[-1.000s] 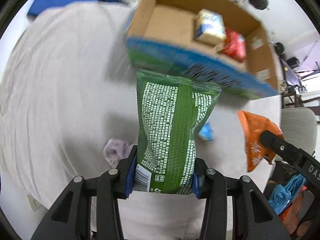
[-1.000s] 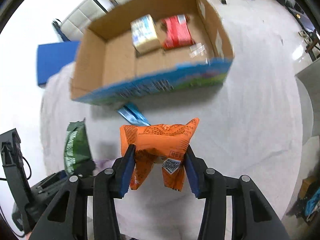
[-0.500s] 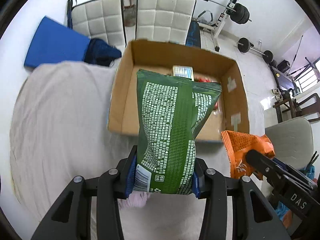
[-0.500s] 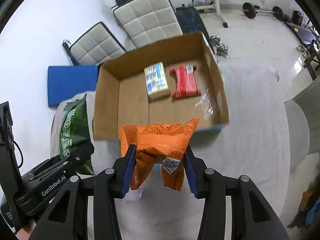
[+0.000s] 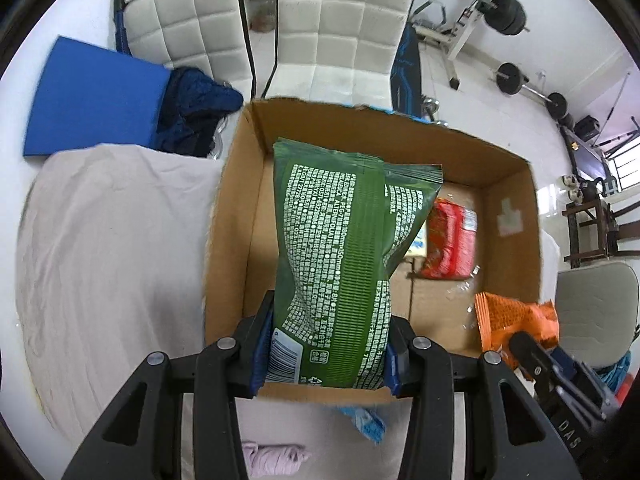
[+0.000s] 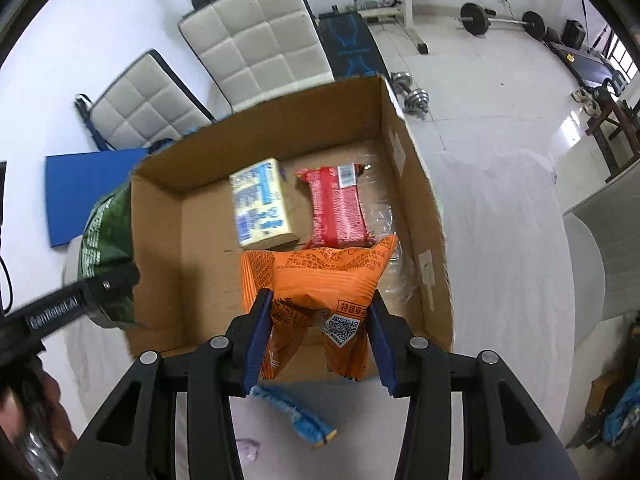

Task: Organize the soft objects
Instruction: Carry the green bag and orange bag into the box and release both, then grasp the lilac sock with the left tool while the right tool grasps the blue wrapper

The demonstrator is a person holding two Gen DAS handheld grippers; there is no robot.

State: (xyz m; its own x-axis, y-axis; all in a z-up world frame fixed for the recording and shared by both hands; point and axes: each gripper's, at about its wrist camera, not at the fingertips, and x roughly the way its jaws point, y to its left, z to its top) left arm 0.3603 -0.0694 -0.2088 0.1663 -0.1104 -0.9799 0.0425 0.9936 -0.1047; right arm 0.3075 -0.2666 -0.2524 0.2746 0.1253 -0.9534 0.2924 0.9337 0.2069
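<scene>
My left gripper [image 5: 326, 344] is shut on a green snack bag [image 5: 340, 248] and holds it over the near left part of the open cardboard box [image 5: 236, 208]. My right gripper [image 6: 316, 340] is shut on an orange snack bag [image 6: 320, 276] over the box's [image 6: 416, 184] near right side; that bag also shows in the left wrist view [image 5: 512, 316]. Inside the box lie a red packet [image 6: 340, 212] and a pale yellow and blue pack [image 6: 260, 204]. The green bag shows at the left of the right wrist view [image 6: 106, 232].
The box stands on a table with a pale cloth [image 5: 100, 240]. A blue wrapper [image 6: 296, 412] and a pink cloth bundle [image 5: 272, 456] lie on the cloth in front of the box. Two white chairs [image 5: 332, 28] and gym gear stand behind.
Both grippers have risen and moved forward with their bags, from in front of the box to over its near edge. The box interior now fills both views.
</scene>
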